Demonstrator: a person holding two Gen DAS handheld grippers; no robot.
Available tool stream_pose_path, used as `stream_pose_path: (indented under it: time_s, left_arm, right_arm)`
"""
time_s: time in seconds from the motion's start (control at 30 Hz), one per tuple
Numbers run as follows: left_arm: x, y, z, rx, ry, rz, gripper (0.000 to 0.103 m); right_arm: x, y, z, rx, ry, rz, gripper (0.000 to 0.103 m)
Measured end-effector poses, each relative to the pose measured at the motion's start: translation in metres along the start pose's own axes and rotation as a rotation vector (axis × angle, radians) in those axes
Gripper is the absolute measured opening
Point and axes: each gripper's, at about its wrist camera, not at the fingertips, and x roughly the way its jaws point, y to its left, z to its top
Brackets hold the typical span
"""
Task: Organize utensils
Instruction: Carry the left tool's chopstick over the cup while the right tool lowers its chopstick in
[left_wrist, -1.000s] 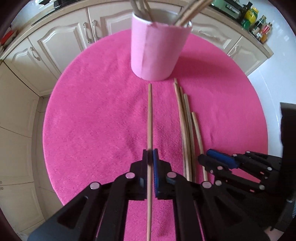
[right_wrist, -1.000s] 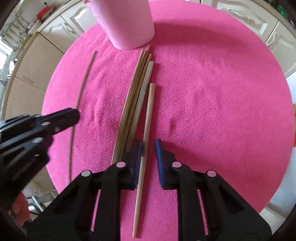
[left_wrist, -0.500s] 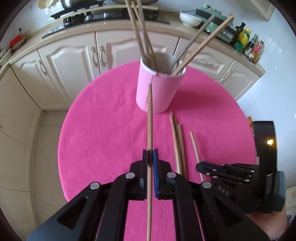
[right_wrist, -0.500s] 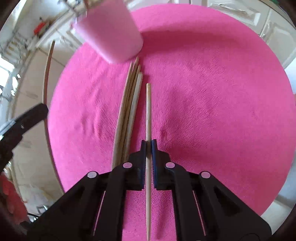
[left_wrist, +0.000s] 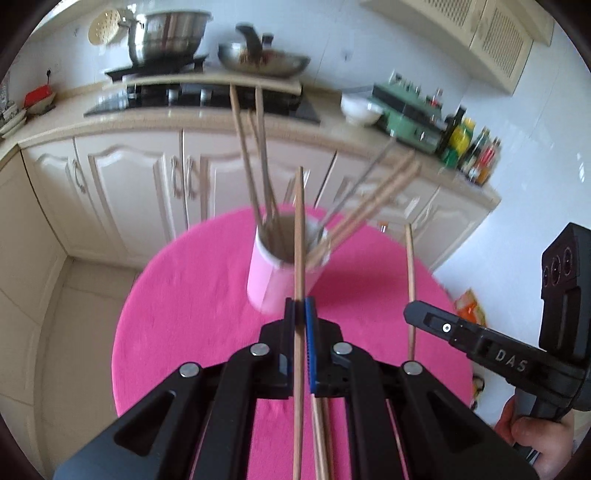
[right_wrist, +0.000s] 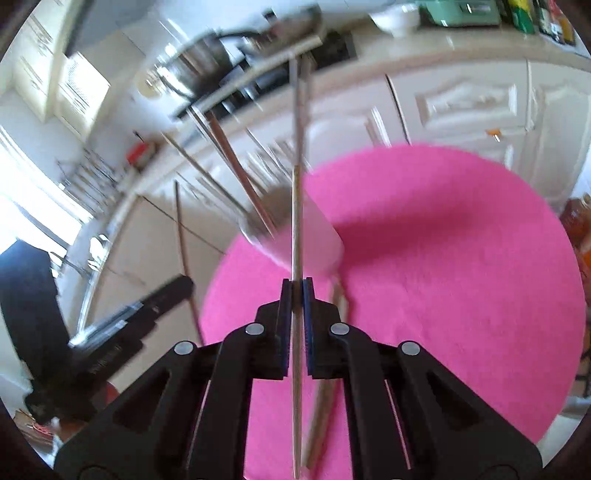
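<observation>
Whereas a second ago both sticks lay on the pink desk (left_wrist: 177, 317), each tool, left tool (left_wrist: 300, 314) and right tool (right_wrist: 296, 295), now pinches one wooden chopstick (left_wrist: 299, 229) lifted clear and aimed toward the pink cup (left_wrist: 273, 284), so dropping in seems next.

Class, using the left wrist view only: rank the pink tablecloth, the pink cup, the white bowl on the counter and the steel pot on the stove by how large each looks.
1. pink tablecloth
2. pink cup and steel pot: they look alike in size, and the cup is nearer, so unranked
3. white bowl
</observation>
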Motion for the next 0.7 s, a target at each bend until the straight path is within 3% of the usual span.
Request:
stream_pose_path:
  time_s: [0.23, 0.47, 0.7]
  left_arm:
    - [-0.006, 0.001, 0.045, -0.047, -0.173, -0.031, 0.005]
    - [0.007, 0.0, 0.079, -0.073, -0.277, -0.018, 0.005]
    - [0.022, -0.001, 0.104, -0.088, -0.369, 0.02, 0.005]
  right_arm:
    - [0.0, 0.028, 0.047, -0.072, -0.102, 0.06, 0.006]
    - [-0.001, 0.032, 0.08, -0.124, -0.268, 0.035, 0.006]
    - [0.002, 0.03, 0.106, -0.144, -0.402, 0.076, 0.006]
